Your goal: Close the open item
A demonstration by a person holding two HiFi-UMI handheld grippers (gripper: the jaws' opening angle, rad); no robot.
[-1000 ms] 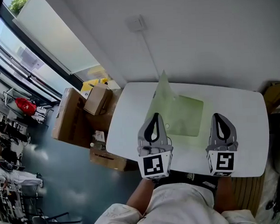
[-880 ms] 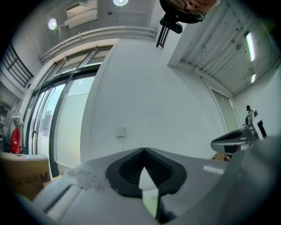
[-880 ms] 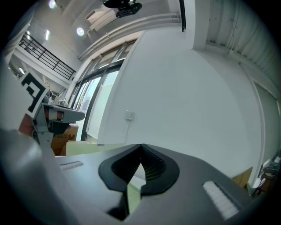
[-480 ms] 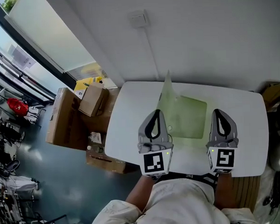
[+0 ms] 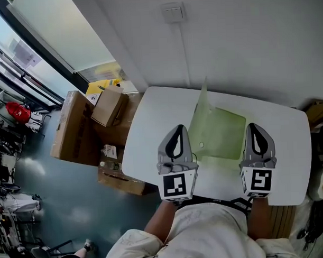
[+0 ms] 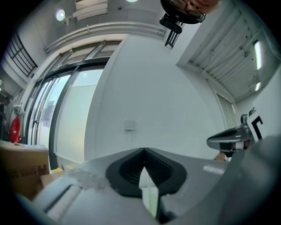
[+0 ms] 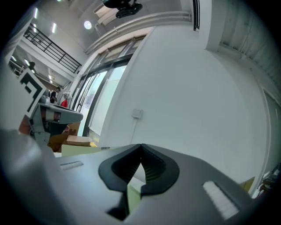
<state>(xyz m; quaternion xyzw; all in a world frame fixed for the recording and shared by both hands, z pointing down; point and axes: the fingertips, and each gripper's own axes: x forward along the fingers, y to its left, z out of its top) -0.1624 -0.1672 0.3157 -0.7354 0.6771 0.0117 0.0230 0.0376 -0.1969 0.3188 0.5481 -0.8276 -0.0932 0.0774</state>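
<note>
Two tools closed, empty: left tool (image 5: 176, 129), right tool (image 5: 255, 128); green folder (image 5: 221, 130) open on table (image 5: 151, 129), between them

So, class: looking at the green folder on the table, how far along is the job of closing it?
Done: nothing yet. The green folder lies on the white table with its cover standing up, open.
In hand: the left tool and the right tool hover at the folder's near side, both shut with nothing held.
Left: bring the cover down flat onto the folder.
</note>
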